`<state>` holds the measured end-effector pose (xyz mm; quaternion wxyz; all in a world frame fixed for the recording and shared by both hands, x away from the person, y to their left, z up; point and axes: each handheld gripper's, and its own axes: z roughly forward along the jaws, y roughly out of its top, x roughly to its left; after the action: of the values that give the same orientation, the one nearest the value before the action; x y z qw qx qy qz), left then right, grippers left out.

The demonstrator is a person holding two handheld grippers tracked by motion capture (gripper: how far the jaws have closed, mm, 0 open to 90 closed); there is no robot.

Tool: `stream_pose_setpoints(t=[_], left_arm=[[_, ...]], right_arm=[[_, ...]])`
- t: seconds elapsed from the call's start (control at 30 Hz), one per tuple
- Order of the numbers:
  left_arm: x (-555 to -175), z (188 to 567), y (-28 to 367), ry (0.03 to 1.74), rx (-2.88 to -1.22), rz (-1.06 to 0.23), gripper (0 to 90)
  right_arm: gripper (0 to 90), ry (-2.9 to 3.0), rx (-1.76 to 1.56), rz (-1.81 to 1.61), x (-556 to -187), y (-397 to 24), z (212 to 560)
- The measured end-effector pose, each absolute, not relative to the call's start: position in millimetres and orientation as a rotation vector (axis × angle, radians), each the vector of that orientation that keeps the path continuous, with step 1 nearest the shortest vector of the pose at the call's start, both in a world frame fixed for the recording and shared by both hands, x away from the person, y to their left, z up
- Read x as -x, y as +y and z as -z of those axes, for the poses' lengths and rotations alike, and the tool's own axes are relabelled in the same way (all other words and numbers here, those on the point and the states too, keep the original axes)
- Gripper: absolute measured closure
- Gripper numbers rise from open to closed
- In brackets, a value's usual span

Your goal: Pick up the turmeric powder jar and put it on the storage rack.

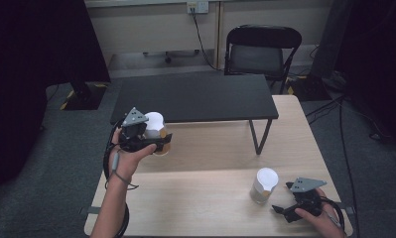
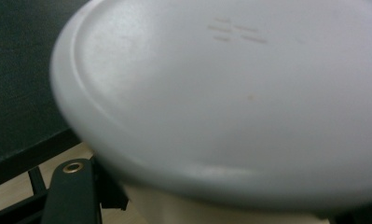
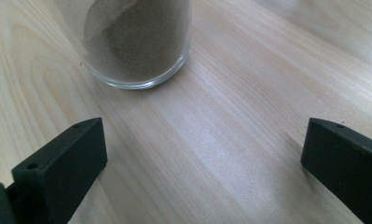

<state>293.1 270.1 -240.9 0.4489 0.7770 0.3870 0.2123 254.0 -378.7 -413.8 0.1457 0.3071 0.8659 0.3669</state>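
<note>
High view: left gripper [image 1: 158, 141] is clamping a white-lidded jar [image 1: 156, 130] left of centre, lifted off the wooden table [image 1: 210, 198]. Second lidded jar [image 1: 263, 186] is standing at lower right, right gripper [image 1: 285, 198] just beside it. Black bench [image 1: 195, 96] and a chair [image 1: 262, 49] are sitting behind.

Left gripper view: lid [image 2: 230, 93] is looming close, smooth plastic.

Right gripper view: jaws are gaping wide, holding nothing; glass base [image 3: 137, 46] at upper left, brown powder inside. Probably heavy, slippery, fragile; grip the wall below the lid.

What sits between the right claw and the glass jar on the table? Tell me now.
Nothing: in the right gripper view, bare wooden table runs from the open right claw to the lidded glass jar; the high view shows the same gap.
</note>
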Motion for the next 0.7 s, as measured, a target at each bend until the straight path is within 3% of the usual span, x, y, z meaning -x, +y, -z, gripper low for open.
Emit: stream_pose_setpoints(t=[0.7], left_arm=[[-300, 206, 266, 0.954, -1.908, -0.553, 30.8]], right_arm=[[0.0, 2.493, -0.884, -1.057, -254, -379, 414]])
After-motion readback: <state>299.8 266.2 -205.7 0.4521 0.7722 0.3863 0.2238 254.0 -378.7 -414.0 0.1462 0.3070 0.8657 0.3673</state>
